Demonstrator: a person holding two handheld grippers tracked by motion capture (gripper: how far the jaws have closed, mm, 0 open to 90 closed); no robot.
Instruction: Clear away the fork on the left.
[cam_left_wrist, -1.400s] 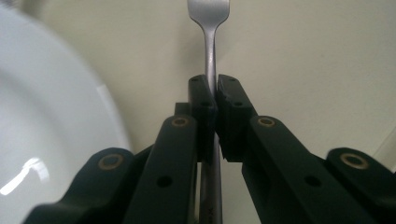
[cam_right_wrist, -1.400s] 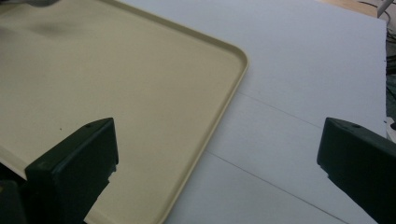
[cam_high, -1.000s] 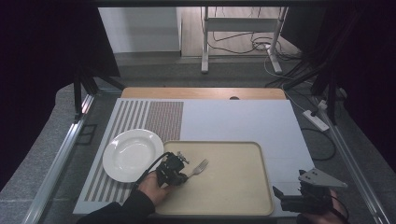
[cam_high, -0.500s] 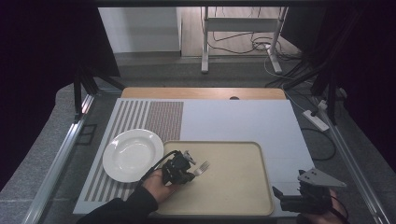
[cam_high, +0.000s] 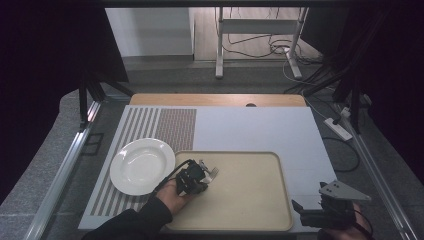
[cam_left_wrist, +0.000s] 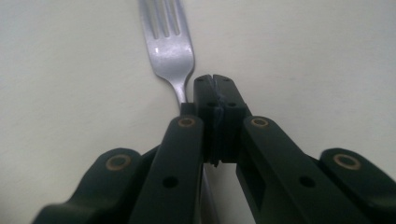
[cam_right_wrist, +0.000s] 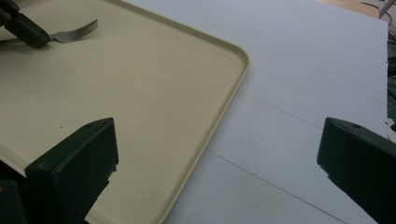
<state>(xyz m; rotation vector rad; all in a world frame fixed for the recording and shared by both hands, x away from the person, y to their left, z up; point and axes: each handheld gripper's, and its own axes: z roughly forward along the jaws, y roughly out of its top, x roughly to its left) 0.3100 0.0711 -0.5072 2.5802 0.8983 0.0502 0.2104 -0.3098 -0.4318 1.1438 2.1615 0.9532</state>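
Both tongs are working low over the bench (cam_high: 260, 127): the right tongs (cam_high: 306, 214) are hanging spread wide beside the beige tray (cam_high: 250, 210), while the left tongs (cam_left_wrist: 215, 93) are sitting pressed together on it. Lying on the tray is a plain silver fork (cam_left_wrist: 166, 39), tines pointing away, its neck just beside the closed tips, seemingly not pinched. Since a second ago, the left tongs are sitting slightly farther along the fork.

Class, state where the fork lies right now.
In the high view the fork lies on the tray, near its left end, right of the plate, with the left gripper at its handle.
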